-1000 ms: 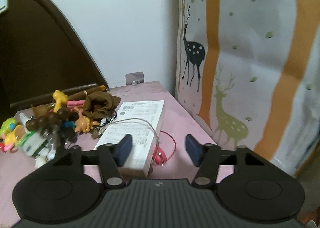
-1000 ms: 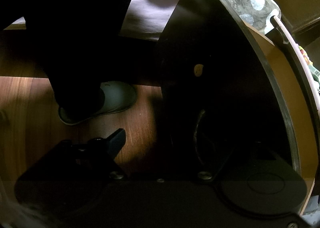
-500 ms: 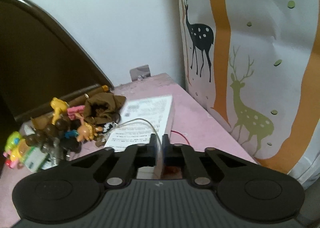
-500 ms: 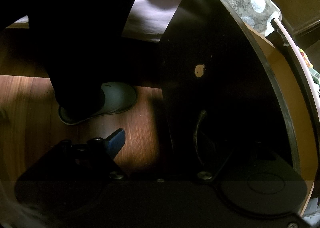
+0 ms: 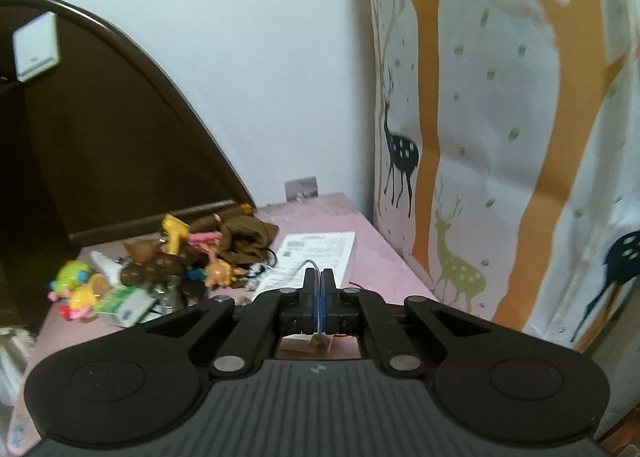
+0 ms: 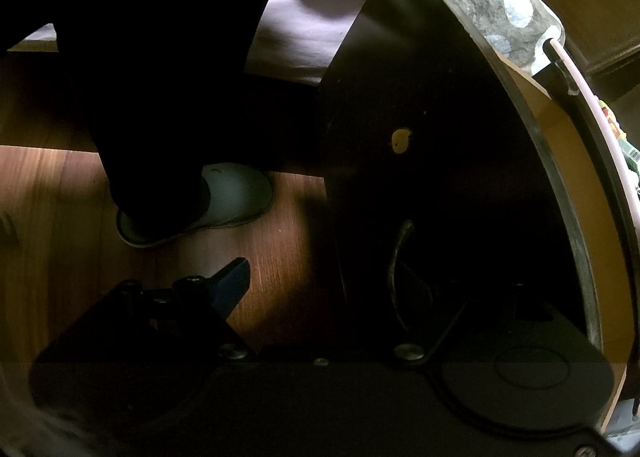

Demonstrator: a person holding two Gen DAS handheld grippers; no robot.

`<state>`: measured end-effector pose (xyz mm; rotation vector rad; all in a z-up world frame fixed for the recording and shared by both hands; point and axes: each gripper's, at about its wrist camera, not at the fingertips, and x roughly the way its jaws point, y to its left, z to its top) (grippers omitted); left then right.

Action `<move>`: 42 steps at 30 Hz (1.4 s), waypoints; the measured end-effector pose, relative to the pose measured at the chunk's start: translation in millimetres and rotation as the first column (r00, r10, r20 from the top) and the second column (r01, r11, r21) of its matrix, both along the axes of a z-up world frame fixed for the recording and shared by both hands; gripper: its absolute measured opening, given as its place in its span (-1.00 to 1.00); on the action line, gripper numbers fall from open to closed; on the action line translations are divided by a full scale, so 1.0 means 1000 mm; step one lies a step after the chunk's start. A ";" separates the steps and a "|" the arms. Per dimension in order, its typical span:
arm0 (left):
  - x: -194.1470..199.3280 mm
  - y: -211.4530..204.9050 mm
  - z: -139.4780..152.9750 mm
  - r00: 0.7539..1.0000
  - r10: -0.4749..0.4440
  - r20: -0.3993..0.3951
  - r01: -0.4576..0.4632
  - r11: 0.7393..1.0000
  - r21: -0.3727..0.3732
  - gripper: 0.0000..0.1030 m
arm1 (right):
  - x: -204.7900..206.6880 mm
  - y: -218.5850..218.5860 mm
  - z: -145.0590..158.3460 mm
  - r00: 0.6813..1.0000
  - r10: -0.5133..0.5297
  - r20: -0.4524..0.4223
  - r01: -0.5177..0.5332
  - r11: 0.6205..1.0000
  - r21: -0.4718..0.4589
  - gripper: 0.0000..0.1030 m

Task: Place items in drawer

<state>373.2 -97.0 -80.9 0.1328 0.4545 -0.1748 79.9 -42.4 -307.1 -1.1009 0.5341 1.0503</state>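
Note:
My left gripper (image 5: 319,285) is shut on a thin clear wire loop (image 5: 312,265), with a small tag (image 5: 308,343) hanging below the fingers, raised above the pink tabletop (image 5: 384,257). A white printed box (image 5: 320,249) lies on the table just beyond it. A pile of small toys and trinkets (image 5: 160,269) lies to the left. My right gripper (image 6: 320,289) is open, low beside the dark drawer front (image 6: 420,137) and its curved handle (image 6: 398,257); its right finger is lost in shadow. The drawer's tan inside wall (image 6: 560,145) shows at right.
A dark brown headboard (image 5: 100,157) stands behind the toys. A deer-print curtain (image 5: 500,137) hangs to the right of the table. In the right wrist view, a person's dark leg and grey slipper (image 6: 224,201) stand on the wooden floor (image 6: 60,197).
My left gripper closed on the clear wire loop and lifted it up from the box. The right gripper has stayed in place by the drawer.

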 end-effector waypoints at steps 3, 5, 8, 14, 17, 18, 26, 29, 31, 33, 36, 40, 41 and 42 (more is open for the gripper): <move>-0.020 0.009 0.014 1.000 0.007 0.023 -0.007 1.000 -0.010 -0.99 | 0.000 0.000 0.000 1.000 0.003 0.003 -0.003 1.000 -0.004 0.61; -0.036 0.015 0.023 1.000 0.006 0.029 -0.006 1.000 -0.023 -0.99 | 0.000 0.000 0.000 1.000 0.004 0.005 -0.004 1.000 -0.006 0.61; -0.059 0.022 0.031 1.000 0.000 0.028 0.001 0.999 -0.038 -0.99 | -0.001 0.002 -0.003 1.000 0.003 0.006 -0.003 1.000 -0.008 0.61; -0.092 0.029 0.000 0.996 -0.018 -0.082 0.015 0.999 -0.044 -0.99 | -0.002 0.005 -0.008 1.000 0.004 0.014 -0.004 1.000 -0.018 0.64; -0.097 0.031 -0.033 0.986 -0.015 -0.168 0.009 0.999 -0.037 -0.99 | -0.002 0.006 -0.010 1.000 0.006 0.015 -0.006 1.000 -0.020 0.67; -0.098 0.031 -0.045 0.981 -0.012 -0.191 0.007 1.000 -0.025 -0.99 | -0.002 0.006 -0.010 1.000 0.007 0.016 -0.006 1.000 -0.020 0.68; -0.088 0.048 -0.109 0.935 0.072 -0.346 -0.086 0.996 -0.025 -0.98 | -0.003 0.007 -0.011 1.000 0.013 0.020 -0.013 1.000 -0.024 0.69; -0.083 0.052 -0.119 0.923 0.105 -0.369 -0.112 0.994 0.001 -0.96 | -0.003 0.006 -0.012 1.000 0.015 0.021 -0.015 1.000 -0.023 0.69; -0.082 0.055 -0.121 0.920 0.111 -0.375 -0.123 0.992 -0.009 -0.75 | -0.003 0.006 -0.012 1.000 0.016 0.022 -0.015 1.000 -0.022 0.70; -0.083 0.057 -0.120 0.922 0.112 -0.371 -0.125 0.992 -0.013 -0.16 | -0.003 0.006 -0.012 1.000 0.015 0.023 -0.015 1.000 -0.020 0.70; -0.085 0.061 -0.110 0.937 0.113 -0.332 -0.132 0.991 -0.035 0.34 | -0.004 0.005 -0.011 1.000 0.012 0.020 -0.012 1.000 -0.013 0.68; -0.079 0.063 -0.090 0.958 0.097 -0.270 -0.114 0.992 -0.049 0.34 | -0.002 0.001 -0.009 1.000 0.004 0.015 -0.004 1.000 0.008 0.60; -0.075 0.064 -0.086 0.962 0.100 -0.256 -0.116 0.992 -0.048 0.34 | -0.002 0.000 -0.008 1.000 0.001 0.014 -0.001 1.000 0.015 0.57; -0.070 0.065 -0.081 0.964 0.109 -0.242 -0.123 0.991 -0.045 0.34 | -0.002 0.000 -0.007 1.000 -0.003 0.012 0.002 1.000 0.022 0.55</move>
